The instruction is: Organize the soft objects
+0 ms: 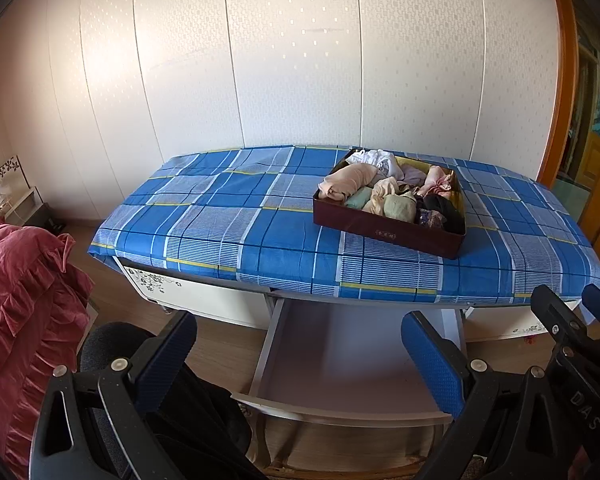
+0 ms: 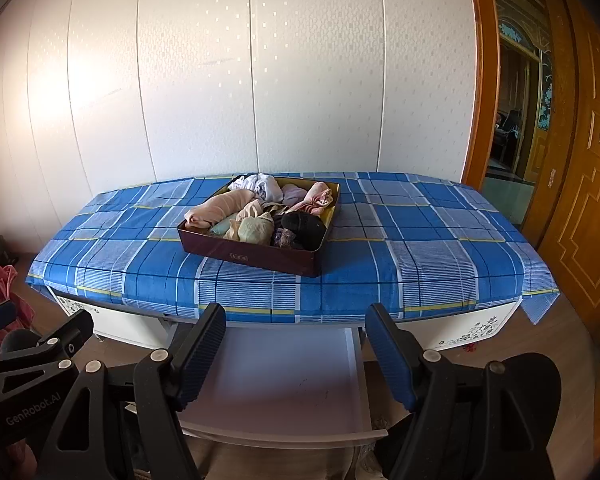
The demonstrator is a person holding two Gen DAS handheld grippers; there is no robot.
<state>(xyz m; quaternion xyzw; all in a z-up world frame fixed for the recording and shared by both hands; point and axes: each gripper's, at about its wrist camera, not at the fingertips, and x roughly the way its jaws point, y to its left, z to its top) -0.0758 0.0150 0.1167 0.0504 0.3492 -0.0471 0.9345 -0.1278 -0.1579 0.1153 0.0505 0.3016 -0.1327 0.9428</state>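
Note:
A dark red shallow box [image 1: 388, 236] [image 2: 256, 256] stands on the table's blue plaid cloth [image 1: 228, 216] [image 2: 420, 248]. It holds several rolled soft garments [image 1: 356, 184] [image 2: 256, 216] in beige, pale green, pink, white and black. Below the table's front edge a pale drawer [image 1: 340, 352] [image 2: 284, 376] is pulled out with nothing in it. My left gripper [image 1: 300, 360] hangs open over the drawer, well short of the box. My right gripper [image 2: 296, 352] is also open above the drawer, nothing between its blue pads [image 2: 204, 352]. Part of the right gripper [image 1: 568, 320] shows in the left wrist view.
White wall panels [image 2: 300, 80] rise behind the table. A red ruffled fabric [image 1: 20, 312] sits at the left. A wooden door and doorway [image 2: 572, 160] stand at the right. White cabinet fronts with flower prints [image 2: 460, 332] flank the drawer.

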